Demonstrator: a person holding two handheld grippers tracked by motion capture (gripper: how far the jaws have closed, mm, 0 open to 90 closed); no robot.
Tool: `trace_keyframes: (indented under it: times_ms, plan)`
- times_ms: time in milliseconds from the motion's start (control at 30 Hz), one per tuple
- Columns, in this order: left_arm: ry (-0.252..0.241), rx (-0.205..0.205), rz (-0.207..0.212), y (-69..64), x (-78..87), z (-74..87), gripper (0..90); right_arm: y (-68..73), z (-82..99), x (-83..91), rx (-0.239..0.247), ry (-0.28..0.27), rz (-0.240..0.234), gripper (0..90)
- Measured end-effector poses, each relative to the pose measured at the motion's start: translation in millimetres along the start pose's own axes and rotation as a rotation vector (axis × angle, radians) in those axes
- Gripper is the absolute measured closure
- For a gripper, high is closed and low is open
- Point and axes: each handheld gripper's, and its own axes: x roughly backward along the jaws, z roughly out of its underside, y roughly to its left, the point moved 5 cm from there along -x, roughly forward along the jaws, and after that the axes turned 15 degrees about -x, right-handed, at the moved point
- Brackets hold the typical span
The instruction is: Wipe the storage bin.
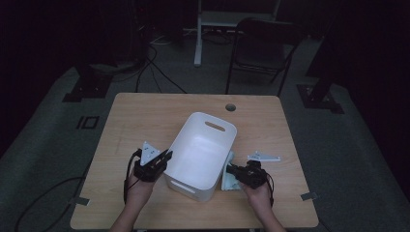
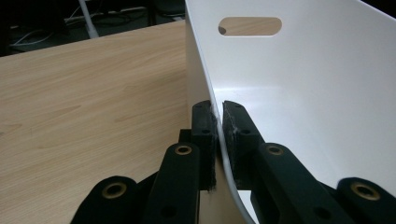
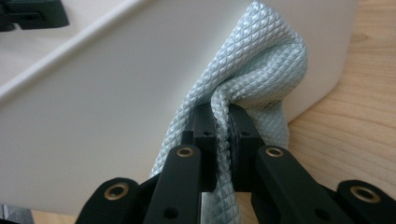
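Cloth (image 3: 252, 65), pale blue-green with a quilted diamond weave, hangs bunched against the outer wall of the white bin (image 1: 200, 154); in the high view it shows as a light strip (image 1: 228, 176) just beside the bin's right side, down at the tabletop (image 1: 145, 113); the right gripper (image 1: 241, 173) has it in hand, its two black fingers (image 3: 205, 126) pressed together on a fold of the fabric, which bulges above them and drapes down between and below them; part of the cloth touches the bin's wall, and whether its lower end touches the wood I cannot tell.

White bin stands near the middle of the wooden tabletop, open side up, with a slot handle (image 1: 214, 126) in its far wall and another in its near wall; its inside looks bare in the high view; the left gripper (image 1: 162, 159) is at the bin's left rim, and in the left gripper view its fingers (image 2: 203, 130) pinch the thin white wall (image 2: 215, 116), one finger outside and one inside; the grey three-cornered plate (image 1: 149, 151) sits on top of that gripper.

On the tabletop to the right of the bin, apart from the right hand (image 1: 258, 193), lies a small pale flat piece (image 1: 263, 157); a round hole (image 1: 230, 107) marks the tabletop's far edge; a dark chair (image 1: 263, 48) stands on the floor beyond.
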Motion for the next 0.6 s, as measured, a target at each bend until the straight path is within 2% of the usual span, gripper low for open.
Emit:
trace_keyframes:
  times_ms: [67, 100, 233, 267, 400, 467, 600]
  plan:
    - [0.0, 0.001, -0.002, -0.1, -0.1, 0.0, 83.5, -2.1, 0.4, -1.7, -0.001, 0.004, 0.002, 83.9]
    - [0.001, -0.001, -0.003, -0.2, -0.1, 0.0, 83.5, -6.7, 2.2, -5.9, -0.018, 0.017, 0.012, 83.9]
    - [0.0, 0.0, -0.004, -0.2, -0.1, 0.0, 83.4, -13.6, 6.9, -13.8, -0.025, 0.04, 0.044, 84.0]
    - [-0.003, 0.009, -0.007, -0.2, -0.3, 0.2, 83.3, -20.5, 10.8, -21.0, -0.032, 0.067, 0.067, 84.0]
    - [-0.001, 0.01, -0.016, -0.3, -0.3, 0.2, 83.3, -26.9, 14.8, -27.8, -0.071, 0.096, 0.08, 84.1]
    - [0.0, 0.009, -0.02, -0.4, -0.3, 0.1, 83.3, -25.7, 14.6, -27.2, -0.067, 0.097, 0.082, 84.1]
    - [0.007, 0.006, -0.029, -0.9, 0.0, 0.0, 83.3, -3.3, 10.8, -6.7, -0.051, 0.066, 0.013, 84.1]
